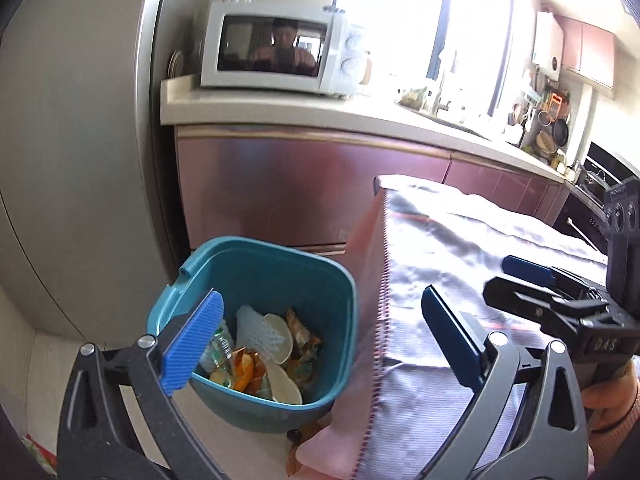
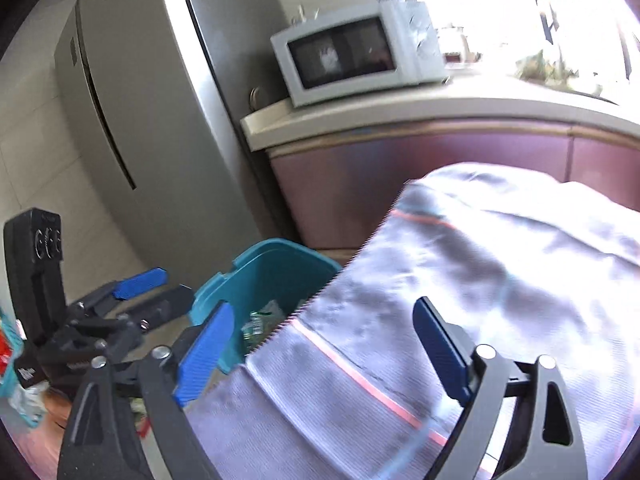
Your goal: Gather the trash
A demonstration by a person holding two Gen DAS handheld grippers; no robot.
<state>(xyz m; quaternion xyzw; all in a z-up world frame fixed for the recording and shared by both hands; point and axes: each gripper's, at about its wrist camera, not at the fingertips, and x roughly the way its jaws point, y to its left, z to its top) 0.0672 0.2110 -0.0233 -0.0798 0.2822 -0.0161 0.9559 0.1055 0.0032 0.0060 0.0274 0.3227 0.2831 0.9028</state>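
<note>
Both your tongs stand released, with nothing between the pads. Your left tongs [image 1: 320, 340] hang over the near rim of the teal bin [image 1: 256, 264], one blue pad at 9 o'clock above the bin's mouth, the other at 3 o'clock over the cloth. Your right tongs [image 2: 324, 352] hover above the striped cloth [image 2: 460, 280] on the desk, the bin just beyond the left pad at 11 o'clock.

The trash [image 1: 264, 352] lies inside the bin: white foam netting, pale peel pieces, orange scraps and crinkled wrappers. I judge all of it light and soft. The wrappers will likely slide under a shallow pinch and the netting will squash, so close on a bunched fold or a thick edge.

A small brown scrap [image 1: 304, 436] lies on the floor at the foot of the bin, at 6 o'clock from it. It looks thin and flat, so come down on its raised edge.

Farther out, a microwave [image 1: 276, 48] sits at 12 o'clock.
</note>
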